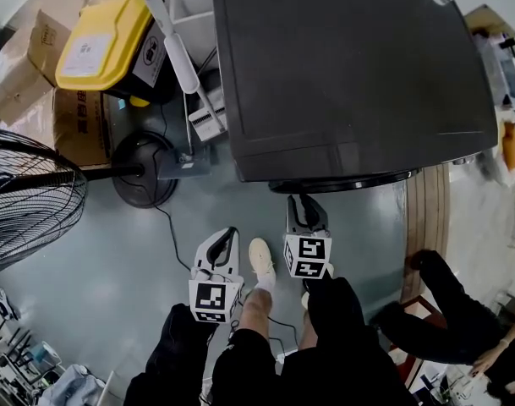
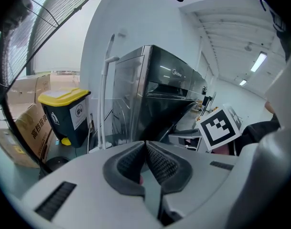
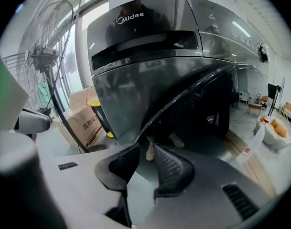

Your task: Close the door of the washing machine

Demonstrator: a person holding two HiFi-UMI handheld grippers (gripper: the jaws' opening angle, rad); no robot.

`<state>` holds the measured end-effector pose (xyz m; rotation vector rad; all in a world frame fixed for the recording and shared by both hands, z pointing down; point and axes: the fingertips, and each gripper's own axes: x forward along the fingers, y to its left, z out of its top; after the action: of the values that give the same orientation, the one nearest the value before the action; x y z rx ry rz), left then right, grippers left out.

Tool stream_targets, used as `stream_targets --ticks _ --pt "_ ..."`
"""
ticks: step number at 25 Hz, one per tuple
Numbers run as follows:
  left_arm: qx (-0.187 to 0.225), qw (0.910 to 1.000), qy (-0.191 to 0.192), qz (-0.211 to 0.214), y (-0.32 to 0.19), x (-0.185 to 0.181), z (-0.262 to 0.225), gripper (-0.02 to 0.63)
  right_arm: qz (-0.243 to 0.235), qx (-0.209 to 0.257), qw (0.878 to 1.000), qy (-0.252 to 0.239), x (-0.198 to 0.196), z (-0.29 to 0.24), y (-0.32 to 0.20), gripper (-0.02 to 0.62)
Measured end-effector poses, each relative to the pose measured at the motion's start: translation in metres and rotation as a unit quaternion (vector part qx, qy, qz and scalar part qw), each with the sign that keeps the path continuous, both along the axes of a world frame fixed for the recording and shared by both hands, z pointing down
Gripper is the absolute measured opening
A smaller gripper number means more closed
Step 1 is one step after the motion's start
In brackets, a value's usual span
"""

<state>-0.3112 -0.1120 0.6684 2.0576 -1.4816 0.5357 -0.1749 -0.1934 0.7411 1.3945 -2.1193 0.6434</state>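
Two grippers, one washing machine, one door. Right gripper: jaws a narrow gap apart, nothing clamped. The door stands ajar, its rim just ahead of the jaw tips. Left gripper: jaws together, empty, beside the right gripper and farther back from the door.

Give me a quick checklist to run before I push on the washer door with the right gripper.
1. Door latched: cannot tell; its rim stands out from the washing machine front.
2. Right gripper at the door's rim: ok; jaws slightly apart, nothing pinched.
3. Left gripper out of the way: ok; shut, empty, held back to the left.
4. Cable away from the door: ok; it lies on the floor, off to the left.
5. Anything caught in the opening: cannot tell; hidden.
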Motion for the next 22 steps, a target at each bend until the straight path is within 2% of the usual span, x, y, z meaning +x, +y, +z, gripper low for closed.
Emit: stream_targets --ticks 12,16,22 --pt "0.007 1.0000 0.001 0.002 -0.006 0.001 -0.007 0.026 -0.009 -0.001 1.000 -0.001 -0.001 -0.003 -0.001 0.104" --pt "0.016 0.9999 -0.002 0.003 -0.009 0.003 -0.023 0.026 -0.026 0.014 1.000 -0.003 0.000 -0.026 0.002 0.101" --pt "0.045 0.9989 -0.006 0.008 -0.023 0.012 -0.076 0.026 -0.041 0.049 0.998 -0.006 0.007 -0.084 -0.001 0.101"
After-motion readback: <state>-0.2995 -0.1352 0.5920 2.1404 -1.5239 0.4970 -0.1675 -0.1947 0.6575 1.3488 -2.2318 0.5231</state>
